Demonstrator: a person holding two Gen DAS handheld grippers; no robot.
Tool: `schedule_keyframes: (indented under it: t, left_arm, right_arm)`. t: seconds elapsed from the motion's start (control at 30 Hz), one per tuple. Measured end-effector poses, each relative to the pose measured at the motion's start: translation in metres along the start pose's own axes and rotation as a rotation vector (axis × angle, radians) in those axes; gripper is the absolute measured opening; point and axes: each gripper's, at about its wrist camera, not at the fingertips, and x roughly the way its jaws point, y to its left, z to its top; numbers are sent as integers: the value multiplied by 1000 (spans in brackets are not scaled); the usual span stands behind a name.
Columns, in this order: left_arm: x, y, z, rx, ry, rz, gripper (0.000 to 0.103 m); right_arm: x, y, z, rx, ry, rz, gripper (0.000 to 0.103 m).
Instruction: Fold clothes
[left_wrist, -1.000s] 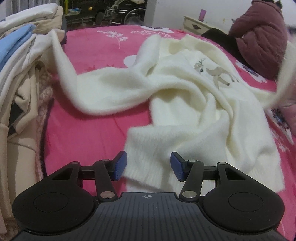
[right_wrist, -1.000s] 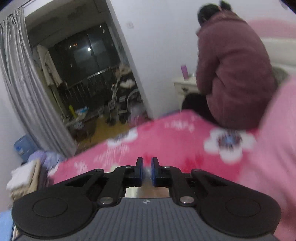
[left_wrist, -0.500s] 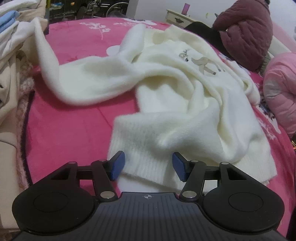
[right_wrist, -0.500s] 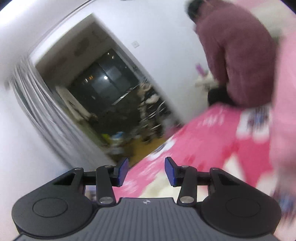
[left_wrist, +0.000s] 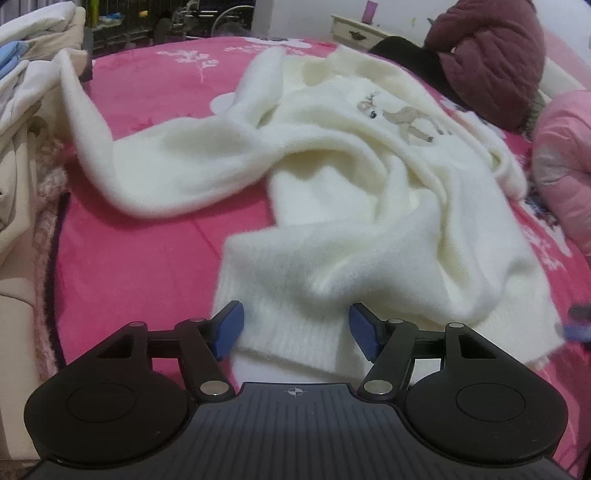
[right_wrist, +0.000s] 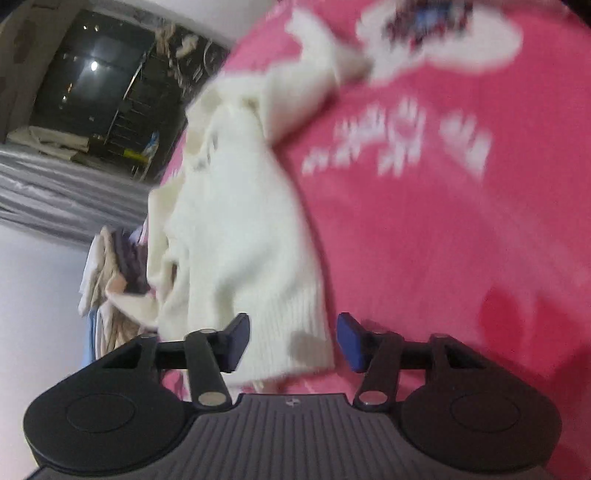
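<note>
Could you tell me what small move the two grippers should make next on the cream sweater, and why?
Probably close both on the ribbed hem. The cream sweater lies crumpled, its hem between the opening left gripper and between the closing right gripper, neither gripping.

Sweater (left_wrist: 332, 192) lies spread and rumpled on the bed (left_wrist: 140, 258), its hem nearest the left wrist view and its chest picture (left_wrist: 402, 118) toward the far side. One sleeve (left_wrist: 122, 147) runs out to the left, its end reaching the pile of clothes (left_wrist: 26, 110) at the bed's left edge. Left tool (left_wrist: 295, 332) sits over the hem, which lies between its opening jaws without touching them. Right tool (right_wrist: 291, 341) sits over the hem's other corner, which lies between its closing jaws. A seated person (left_wrist: 487, 59) is at the far right edge of the bed, a nightstand (left_wrist: 362, 31) behind, a padded jacket (left_wrist: 565, 166) nearer on the right.
</note>
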Motion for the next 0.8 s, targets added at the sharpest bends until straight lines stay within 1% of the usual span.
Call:
schedule_keyframes:
  t: [0.07, 0.1, 0.13, 0.2, 0.3, 0.37, 0.43, 0.5, 0.57, 0.6, 0.63, 0.67, 0.73, 0.8]
  left_arm:
    - [-3, -3, -3, 12, -8, 9, 64]
    - [-5, -4, -5, 23, -13, 6, 64]
    - [-7, -4, -8, 32, -17, 6, 64]
    - [-10, -4, -12, 44, -15, 15, 64]
    - [-16, 0, -12, 45, -9, 34, 64]
    - [-26, 1, -15, 41, -42, 23, 64]
    - [-35, 3, -19, 35, -77, 5, 64]
    - [-37, 2, -20, 43, -76, -8, 64]
    - [-37, -1, -20, 63, -71, -19, 64]
    - [-36, -3, -20, 85, -72, -14, 64]
    - [-35, -6, -20, 104, -72, -2, 64]
    - [-33, -8, -21, 124, -72, 10, 64]
    - [-30, -13, -22, 164, -71, 35, 64]
    - [-31, -11, -25, 185, -74, 52, 69]
  right_arm:
    - [12, -5, -16, 55, 63, 60, 35]
    - [14, -4, -23, 54, 72, 60, 34]
    - [11, 1, -29, 33, 64, 39, 35]
    - [0, 5, -31, 14, 8, 7, 35]
    - [-21, 6, -21, 18, -89, 19, 35]
    - [-26, 2, -15, 35, -111, 40, 34]
    - [-25, -1, -12, 50, -125, 14, 35]
    - [-29, -2, -9, 68, -175, -16, 36]
    - [-39, -2, -8, 59, -245, 20, 39]
    - [-43, -2, -6, 58, -266, 30, 47]
    - [-41, -3, -4, 61, -254, 24, 55]
    - [-36, -6, -2, 66, -229, 16, 55]
    - [-19, -10, -3, 79, -153, -10, 55]
    - [-1, -10, -8, 63, -77, -2, 54]
